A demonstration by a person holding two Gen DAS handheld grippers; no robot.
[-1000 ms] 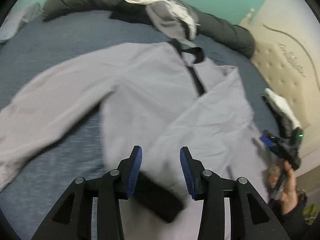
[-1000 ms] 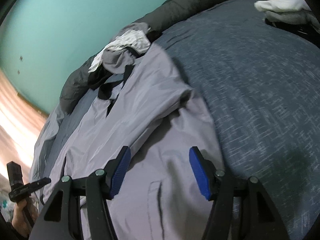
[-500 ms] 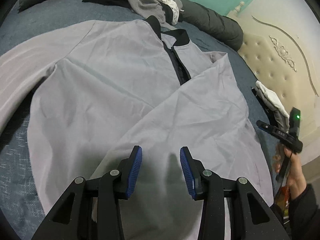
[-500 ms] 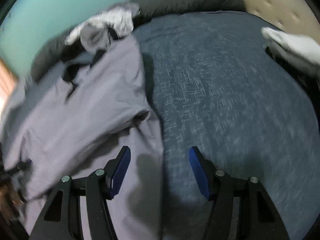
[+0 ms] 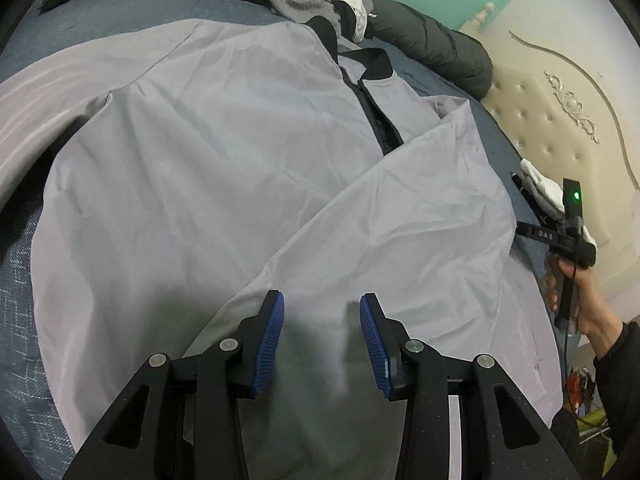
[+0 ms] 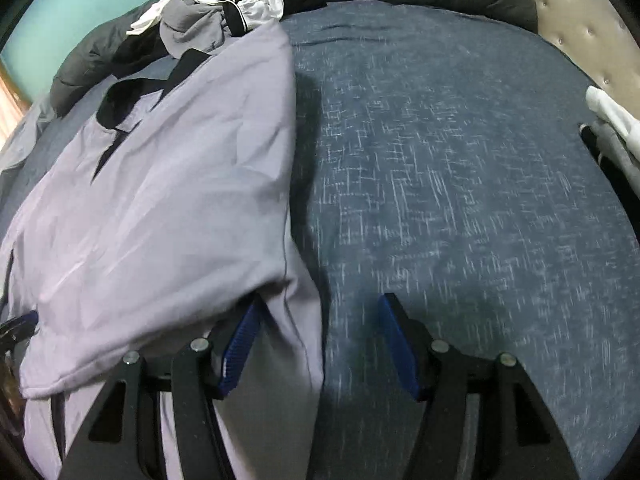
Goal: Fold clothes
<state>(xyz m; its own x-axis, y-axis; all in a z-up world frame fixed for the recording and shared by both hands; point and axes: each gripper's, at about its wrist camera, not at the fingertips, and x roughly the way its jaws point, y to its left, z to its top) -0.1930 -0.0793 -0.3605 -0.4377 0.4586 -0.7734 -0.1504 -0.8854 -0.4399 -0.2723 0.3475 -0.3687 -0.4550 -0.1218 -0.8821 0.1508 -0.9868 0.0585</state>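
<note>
Beneath and ahead of the left gripper [image 5: 322, 336] lay the grey jacket [image 5: 192, 168], spread on the blue bedspread [image 6: 460, 184] with one side panel folded across its front. Both tools stood wide open and empty; the right gripper [image 6: 320, 340] straddled the jacket's outer edge, its left pad tucked under a fold. The cloth appeared thin, light, limp and somewhat slick, so a pinch at a hem or the black collar [image 5: 374, 62] would probably hold best.
</note>
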